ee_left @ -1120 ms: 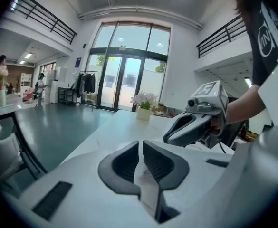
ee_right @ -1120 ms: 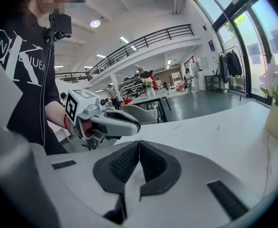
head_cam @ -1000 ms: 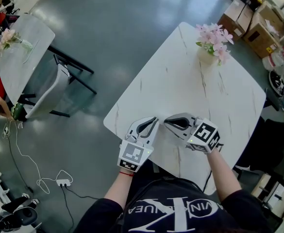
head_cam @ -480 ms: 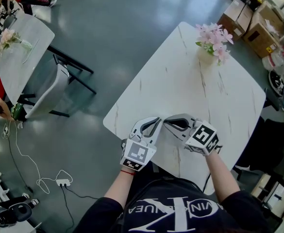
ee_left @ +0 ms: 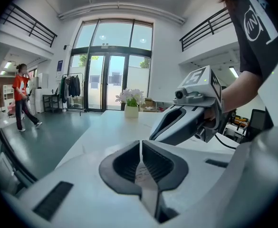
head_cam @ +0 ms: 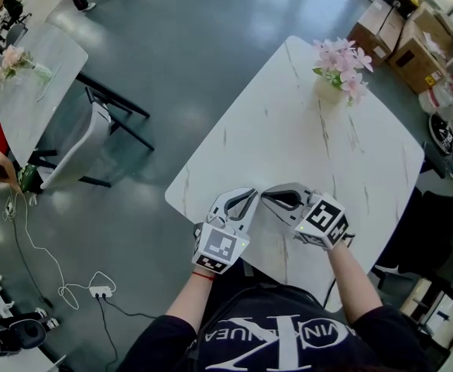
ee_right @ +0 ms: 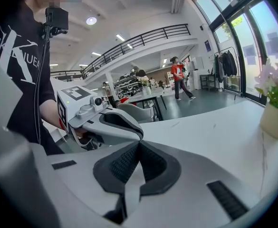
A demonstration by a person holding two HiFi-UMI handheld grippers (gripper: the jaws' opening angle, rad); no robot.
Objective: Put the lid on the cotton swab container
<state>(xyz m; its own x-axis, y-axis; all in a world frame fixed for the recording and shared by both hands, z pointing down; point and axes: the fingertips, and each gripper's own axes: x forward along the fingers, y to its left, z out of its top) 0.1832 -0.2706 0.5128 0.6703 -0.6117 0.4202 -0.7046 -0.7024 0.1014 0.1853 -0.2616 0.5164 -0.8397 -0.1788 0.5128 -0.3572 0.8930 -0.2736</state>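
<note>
No cotton swab container and no lid shows in any view. My left gripper (head_cam: 251, 195) and right gripper (head_cam: 264, 194) hover over the near edge of the white marble table (head_cam: 303, 146), tips pointing at each other and almost touching. Both are shut with nothing between the jaws. In the left gripper view its own black jaws (ee_left: 140, 144) meet in a thin line, and the right gripper (ee_left: 186, 118) crosses just beyond them. The right gripper view shows its own jaws (ee_right: 139, 144) pressed together, with the left gripper (ee_right: 105, 122) just beyond.
A cream vase of pink flowers (head_cam: 341, 68) stands at the table's far corner. A white chair (head_cam: 79, 149) and a second marble table (head_cam: 32, 76) are to the left. Cardboard boxes (head_cam: 404, 37) sit at the upper right, a dark chair (head_cam: 435, 231) at the right.
My left gripper has shifted a little to the right, closer to the right gripper's tip. A person in the background has walked on.
</note>
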